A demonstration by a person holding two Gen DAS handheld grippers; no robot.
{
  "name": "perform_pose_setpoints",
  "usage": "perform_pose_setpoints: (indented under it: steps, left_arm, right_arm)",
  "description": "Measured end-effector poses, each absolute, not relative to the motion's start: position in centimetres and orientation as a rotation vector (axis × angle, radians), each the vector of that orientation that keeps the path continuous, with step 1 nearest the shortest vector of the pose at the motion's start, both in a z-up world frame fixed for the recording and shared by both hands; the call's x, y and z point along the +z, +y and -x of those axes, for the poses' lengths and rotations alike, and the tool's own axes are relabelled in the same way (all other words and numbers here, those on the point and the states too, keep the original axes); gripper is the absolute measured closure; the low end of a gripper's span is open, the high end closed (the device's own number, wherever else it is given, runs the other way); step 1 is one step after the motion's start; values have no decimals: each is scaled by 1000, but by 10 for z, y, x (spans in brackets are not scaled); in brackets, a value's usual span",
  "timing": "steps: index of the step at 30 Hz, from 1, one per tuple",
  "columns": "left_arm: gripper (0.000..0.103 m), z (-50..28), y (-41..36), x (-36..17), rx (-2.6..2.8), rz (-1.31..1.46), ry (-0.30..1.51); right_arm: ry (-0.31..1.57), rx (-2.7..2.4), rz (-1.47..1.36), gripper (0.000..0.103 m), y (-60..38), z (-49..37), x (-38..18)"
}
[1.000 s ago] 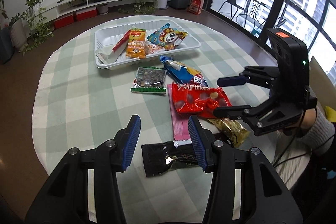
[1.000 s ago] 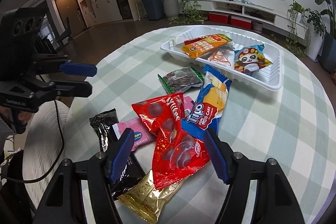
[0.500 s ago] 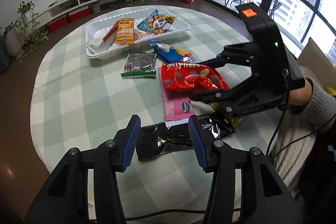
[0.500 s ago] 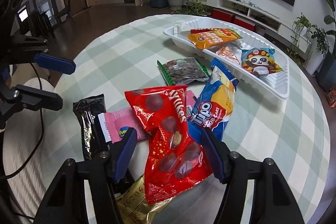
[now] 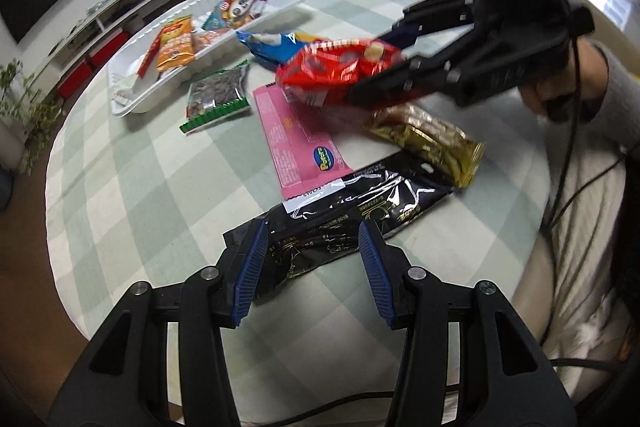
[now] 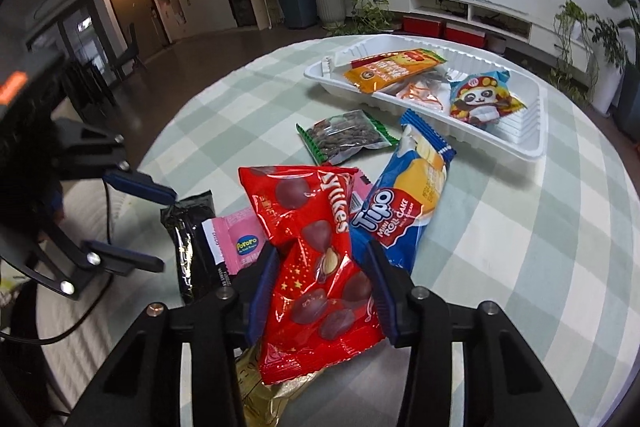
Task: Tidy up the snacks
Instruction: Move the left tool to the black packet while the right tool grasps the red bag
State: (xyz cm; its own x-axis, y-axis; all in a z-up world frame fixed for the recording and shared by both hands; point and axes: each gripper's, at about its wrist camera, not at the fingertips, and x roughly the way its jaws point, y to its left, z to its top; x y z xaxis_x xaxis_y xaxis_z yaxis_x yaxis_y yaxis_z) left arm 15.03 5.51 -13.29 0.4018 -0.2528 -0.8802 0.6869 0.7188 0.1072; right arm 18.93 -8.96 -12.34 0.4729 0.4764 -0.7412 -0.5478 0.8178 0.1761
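My right gripper (image 6: 320,267) straddles the red chocolate bag (image 6: 316,259), with its fingers close on both sides; the bag looks lifted off the table in the left wrist view (image 5: 340,71). My left gripper (image 5: 312,259) is open, with its fingers on either side of the black snack packet (image 5: 348,223) on the table; the packet also shows in the right wrist view (image 6: 192,239). A white tray (image 6: 520,143) at the far side holds an orange packet (image 6: 388,69), a panda packet (image 6: 480,99) and a small clear one.
On the checked tablecloth lie a pink packet (image 5: 296,143), a gold packet (image 5: 428,143), a blue Tipo roll-cake packet (image 6: 404,203) and a green-edged nut packet (image 6: 344,139). The table edge and my lap are near at the right (image 5: 580,227).
My right gripper closed in around the red bag and raised it. My left gripper moved forward and down over the black packet.
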Motion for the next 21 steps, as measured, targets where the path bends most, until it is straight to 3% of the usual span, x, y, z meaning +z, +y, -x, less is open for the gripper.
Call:
perform_pose_setpoints:
  steps: [4,9,21]
  left_arm:
    - [57,-157,49,-144,-661,-573,1000]
    - [44,-169,45,-149,-717,-604,1008]
    - [42,-163,44,-153,-818,-581,1130]
  right_arm:
    - [878,633,14,56,-103,-186,-121]
    - [882,639,-63,56,-115,-183,-123]
    - [854,628,-105,56,-126,-176,-119]
